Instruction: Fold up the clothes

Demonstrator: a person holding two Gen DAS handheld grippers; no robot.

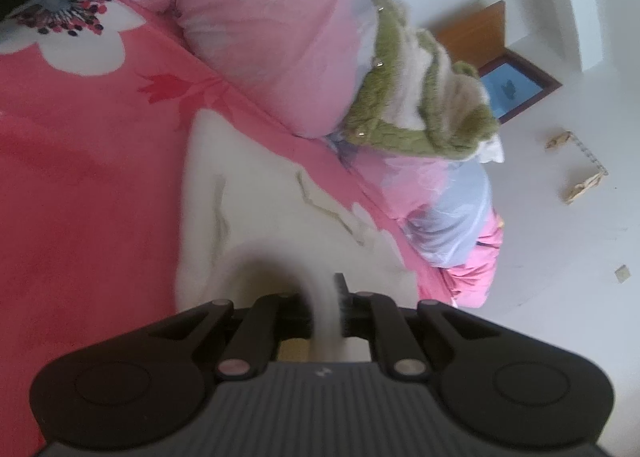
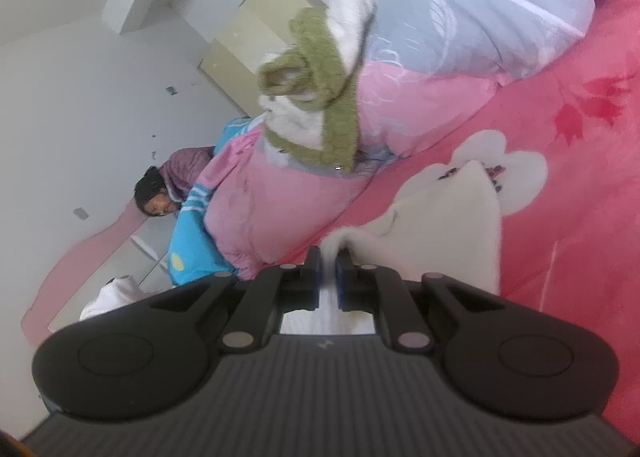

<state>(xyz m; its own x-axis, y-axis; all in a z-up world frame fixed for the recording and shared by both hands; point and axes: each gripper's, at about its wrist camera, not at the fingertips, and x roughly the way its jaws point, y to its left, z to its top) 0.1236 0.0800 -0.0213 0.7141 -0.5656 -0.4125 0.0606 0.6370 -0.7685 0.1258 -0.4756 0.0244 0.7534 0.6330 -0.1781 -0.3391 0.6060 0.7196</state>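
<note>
White garment (image 1: 280,209), blurred, pinched by left hand-held gripper (image 1: 324,305) and right hand-held gripper (image 2: 328,277).

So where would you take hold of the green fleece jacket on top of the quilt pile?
Probably by the green fleece jacket's hanging edge, where a free strip droops over the pink quilt, coming from the bed side. Both hand-held grippers, left and right, are shut on the white garment.

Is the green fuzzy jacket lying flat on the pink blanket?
No, the green fuzzy jacket sits bunched up on top of the pink quilt.
</note>
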